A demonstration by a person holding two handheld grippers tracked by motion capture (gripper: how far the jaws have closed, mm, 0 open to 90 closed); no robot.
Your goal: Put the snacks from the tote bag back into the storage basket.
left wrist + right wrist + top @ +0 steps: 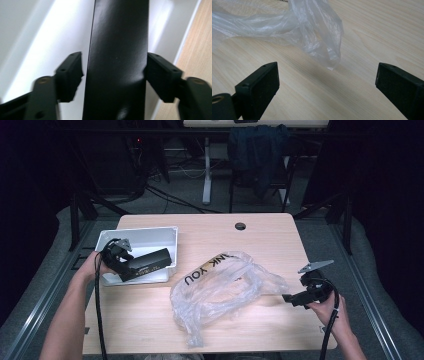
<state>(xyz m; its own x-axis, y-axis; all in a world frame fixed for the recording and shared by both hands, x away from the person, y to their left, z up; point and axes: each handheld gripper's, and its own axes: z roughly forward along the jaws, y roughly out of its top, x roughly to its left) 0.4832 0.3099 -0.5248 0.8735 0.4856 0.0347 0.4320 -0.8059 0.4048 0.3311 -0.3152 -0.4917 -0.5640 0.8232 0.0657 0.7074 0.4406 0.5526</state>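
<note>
A long black box (150,262) lies slanted over the white bin (145,236) at the table's left. My left gripper (129,266) is shut on the box's near end. In the left gripper view the box (117,37) runs up between my jaws, with the pads (160,75) against its sides and the left gripper (115,68) above the bin's white floor (50,37). A crumpled clear plastic bag (225,290) with printed letters lies mid-table. My right gripper (289,298) stands open just right of it. The right gripper (327,75) is open, facing the bag's corner (322,37), nothing between the jaws.
The wooden table (260,245) has a cable hole (240,226) near its far edge. Beyond the table stands a chair draped with a dark jacket (257,145). Bare wood lies at the near left (135,320) and far right of the bag.
</note>
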